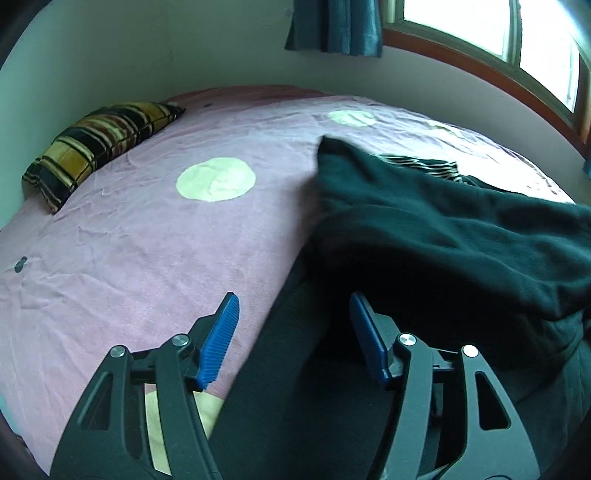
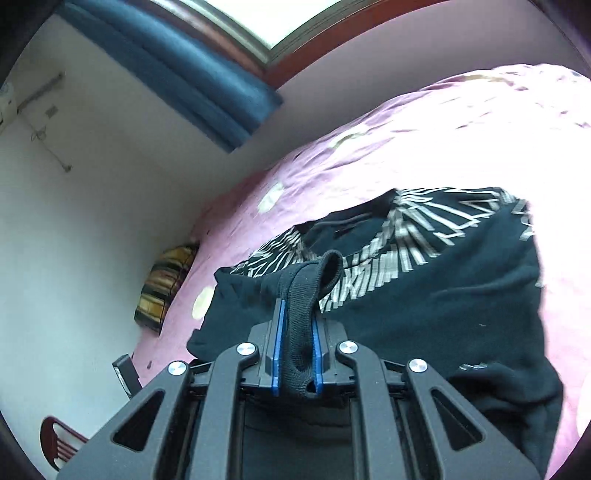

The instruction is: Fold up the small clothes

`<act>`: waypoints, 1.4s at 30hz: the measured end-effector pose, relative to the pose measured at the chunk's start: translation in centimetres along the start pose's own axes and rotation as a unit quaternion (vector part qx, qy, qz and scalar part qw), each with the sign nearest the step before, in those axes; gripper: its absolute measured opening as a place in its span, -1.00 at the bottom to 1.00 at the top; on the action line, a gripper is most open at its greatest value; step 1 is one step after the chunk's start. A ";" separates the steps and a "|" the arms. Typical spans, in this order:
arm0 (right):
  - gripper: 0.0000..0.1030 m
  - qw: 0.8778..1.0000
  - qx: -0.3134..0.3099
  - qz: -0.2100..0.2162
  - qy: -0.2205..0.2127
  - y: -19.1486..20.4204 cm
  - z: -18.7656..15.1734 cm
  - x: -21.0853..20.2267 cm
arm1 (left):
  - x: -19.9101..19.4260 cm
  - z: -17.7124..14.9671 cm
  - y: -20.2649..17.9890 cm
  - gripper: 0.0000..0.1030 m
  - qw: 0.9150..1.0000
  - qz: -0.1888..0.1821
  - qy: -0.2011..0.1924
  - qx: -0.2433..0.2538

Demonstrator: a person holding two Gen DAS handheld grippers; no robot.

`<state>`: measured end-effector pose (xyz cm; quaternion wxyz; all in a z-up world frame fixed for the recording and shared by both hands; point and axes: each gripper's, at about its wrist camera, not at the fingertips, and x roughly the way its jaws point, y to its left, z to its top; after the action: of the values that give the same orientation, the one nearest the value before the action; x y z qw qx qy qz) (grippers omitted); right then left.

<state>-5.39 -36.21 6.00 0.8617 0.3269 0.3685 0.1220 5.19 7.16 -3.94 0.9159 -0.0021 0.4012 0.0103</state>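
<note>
A dark sweater (image 1: 424, 229) with a white line print lies crumpled on the pink bed sheet (image 1: 147, 251). In the left wrist view my left gripper (image 1: 294, 308) stands open over the near edge of the dark cloth; its blue pads touch nothing. The right wrist view shows the same sweater (image 2: 461, 295) spread over the sheet (image 2: 406, 140), print side up. My right gripper (image 2: 297, 310) is shut on a ribbed black edge of the sweater (image 2: 303, 291), which bunches up and loops over above the pads.
A plaid pillow (image 1: 96, 144) lies at the far left of the bed against the wall. Blue curtain (image 2: 207, 85) and a window (image 1: 498, 29) are behind the bed. A red chair back (image 2: 59, 443) shows low on the left beside the bed.
</note>
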 end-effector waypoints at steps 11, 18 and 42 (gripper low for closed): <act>-0.75 0.994 0.076 -0.060 0.042 -8.2 -3.3 1.4 | 3.5 1.6 0.5 0.21 0.999 0.000 0.040 -0.029; -0.75 0.998 0.038 -0.028 0.031 -5.8 -2.9 1.6 | 4.2 2.9 1.1 0.29 0.999 0.014 0.026 -0.045; -0.94 0.992 0.115 -0.041 0.042 -10.2 -6.3 -0.9 | 5.8 2.3 3.5 0.52 0.995 0.019 0.051 -0.080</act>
<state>-10.87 -41.38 -3.43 0.8067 0.4028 0.4287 0.0572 10.70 10.82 -6.66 0.8909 -0.0684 0.4450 0.0595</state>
